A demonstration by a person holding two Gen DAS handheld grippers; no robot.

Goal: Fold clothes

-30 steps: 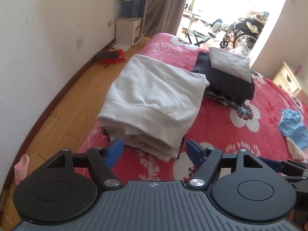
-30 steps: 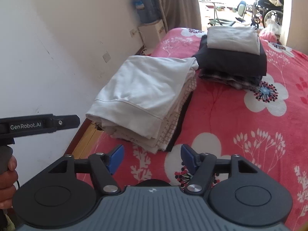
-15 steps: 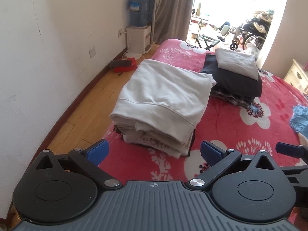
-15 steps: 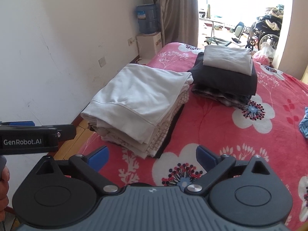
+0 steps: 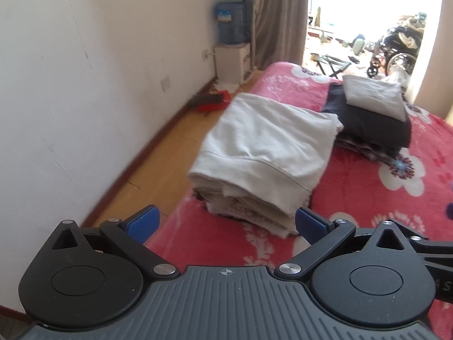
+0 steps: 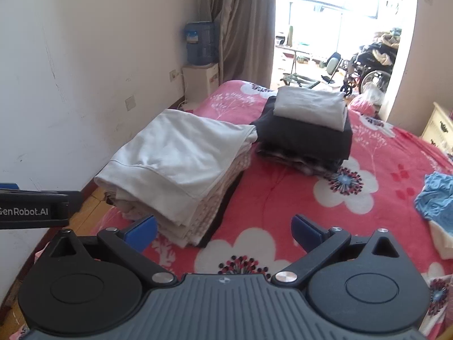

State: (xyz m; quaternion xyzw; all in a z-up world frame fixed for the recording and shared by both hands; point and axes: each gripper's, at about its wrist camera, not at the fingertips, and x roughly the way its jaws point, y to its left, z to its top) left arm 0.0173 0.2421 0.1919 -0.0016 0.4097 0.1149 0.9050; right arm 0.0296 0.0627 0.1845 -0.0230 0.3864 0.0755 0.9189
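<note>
A stack of folded whitish clothes [image 5: 266, 147] [image 6: 175, 153] lies at the left edge of a bed with a red flowered blanket [image 5: 368, 198] [image 6: 283, 198]. Behind it sits a dark folded stack [image 5: 373, 121] [image 6: 305, 138] topped by a light grey folded piece [image 5: 373, 96] [image 6: 310, 106]. A crumpled blue garment [image 6: 436, 198] lies at the right. My left gripper [image 5: 226, 222] is open just short of the white stack, holding nothing. The jaws of my right gripper [image 6: 225, 228] are opening wide, with nothing between them.
A white wall runs along the left, with a strip of wooden floor [image 5: 158, 153] between it and the bed. A water dispenser [image 5: 232, 42] [image 6: 201, 56] and curtain stand at the back, with a wheelchair [image 5: 396, 51] beyond. A cream cabinet [image 6: 438, 127] stands at the far right.
Both grippers' jaws have spread from partly open to wide. Both views have tilted upward, and the white stack sits a little farther from the fingertips.
</note>
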